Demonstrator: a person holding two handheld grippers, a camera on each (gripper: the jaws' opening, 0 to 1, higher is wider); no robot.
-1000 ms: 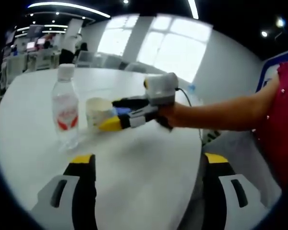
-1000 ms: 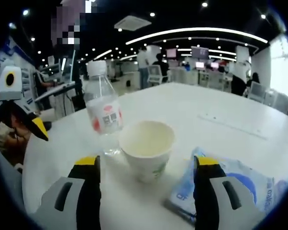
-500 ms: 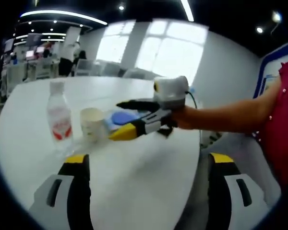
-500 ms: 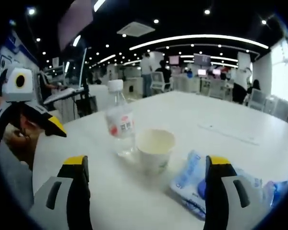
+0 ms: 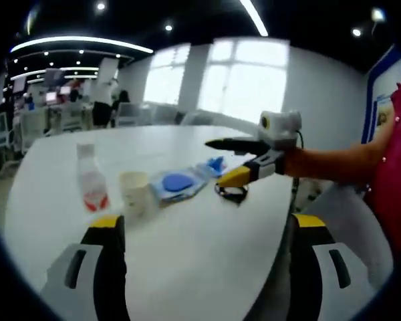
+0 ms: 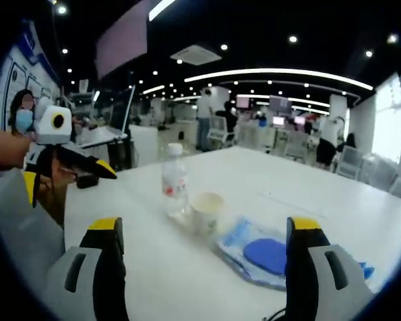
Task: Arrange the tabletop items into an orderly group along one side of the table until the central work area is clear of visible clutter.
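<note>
Standing in a row on the round white table point(image 5: 187, 247): clear plastic water bottle point(image 5: 91, 177), white paper cup point(image 5: 134, 192), blue-and-clear plastic packet point(image 5: 179, 183). Left gripper point(image 5: 204, 257) and right gripper point(image 6: 204, 257) hover with jaws spread, pinching nothing.

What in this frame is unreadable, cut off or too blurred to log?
- Bottle label: motion blur in left gripper view, too small in right gripper view.
- Blue pouch print: too small; its near end sits behind the right claw.
- Dark ring: identity unclear, blurred.
</note>
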